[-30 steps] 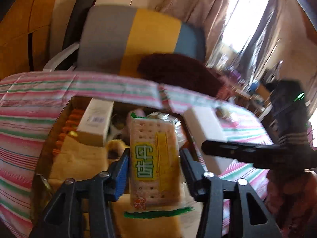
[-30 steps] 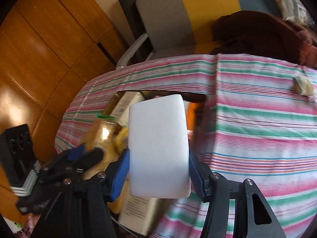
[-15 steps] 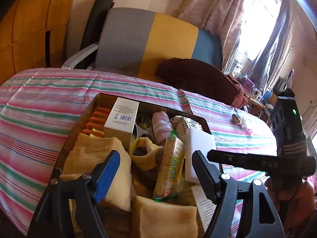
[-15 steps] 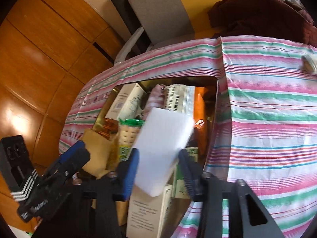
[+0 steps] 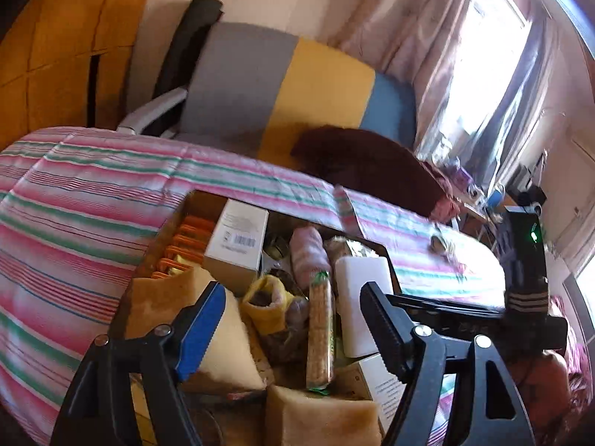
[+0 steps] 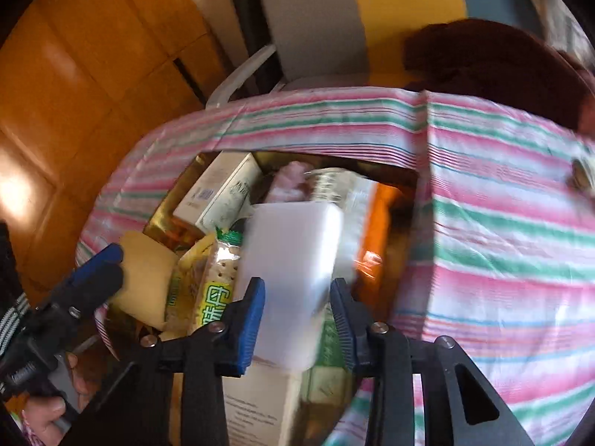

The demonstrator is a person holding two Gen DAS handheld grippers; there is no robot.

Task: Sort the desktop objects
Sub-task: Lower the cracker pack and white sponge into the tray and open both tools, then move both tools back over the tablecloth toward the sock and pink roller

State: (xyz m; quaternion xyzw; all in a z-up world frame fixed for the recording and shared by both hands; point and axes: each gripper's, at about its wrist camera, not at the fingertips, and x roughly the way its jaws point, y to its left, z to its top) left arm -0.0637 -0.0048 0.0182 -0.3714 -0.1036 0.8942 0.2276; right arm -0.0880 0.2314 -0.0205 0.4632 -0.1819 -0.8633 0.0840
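White foam block [image 6: 293,271] pinched in closing right hand-held gripper [image 6: 297,319]; lower gently into box [image 6: 409,182], then release. Left hand-held gripper [image 5: 293,330] wide, empty.

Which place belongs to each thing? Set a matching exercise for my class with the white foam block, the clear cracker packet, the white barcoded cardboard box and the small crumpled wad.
1 white foam block
2 clear cracker packet
3 white barcoded cardboard box
4 small crumpled wad

a on the striped cloth, outside the metal tin
b on edge in the tin's middle
c between the right gripper's fingers
d beside orange pieces in the tin

Pairs: 1c, 2b, 3d, 4a. Those fingers are closing on the block.
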